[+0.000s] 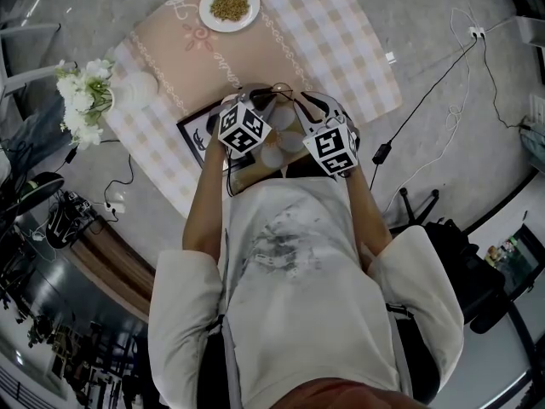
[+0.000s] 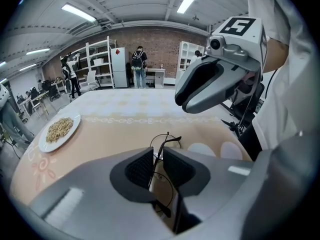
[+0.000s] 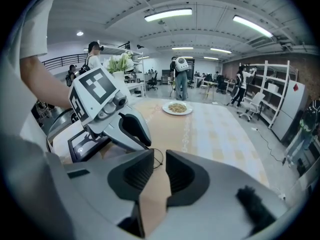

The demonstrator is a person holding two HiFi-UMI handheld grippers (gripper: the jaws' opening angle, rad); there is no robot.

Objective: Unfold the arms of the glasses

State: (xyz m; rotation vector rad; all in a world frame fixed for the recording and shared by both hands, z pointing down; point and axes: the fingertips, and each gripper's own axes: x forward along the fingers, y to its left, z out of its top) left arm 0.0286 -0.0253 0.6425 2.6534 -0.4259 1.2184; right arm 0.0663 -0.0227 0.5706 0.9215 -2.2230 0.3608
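Thin black wire glasses [image 2: 167,140] hang over the tan table mat [image 2: 110,134]. My left gripper [image 2: 158,158] is shut on their frame, which runs as a thin wire down between the two pads. One arm [image 2: 173,140] juts right from the top of the rim. In the head view the glasses [image 1: 279,89] sit between my left gripper [image 1: 255,100] and my right gripper [image 1: 308,107]. My right gripper [image 3: 159,170] stands open, with only the table showing in its gap. A lens rim [image 3: 156,158] shows just past its left pad.
A white plate of grain [image 1: 229,6] sits at the table's far end. White flowers in a vase [image 1: 85,94] stand at the left edge. A black-framed tablet [image 1: 196,131] lies under my left hand. Two pale round discs [image 2: 202,149] rest near the glasses. Cables cross the floor on the right.
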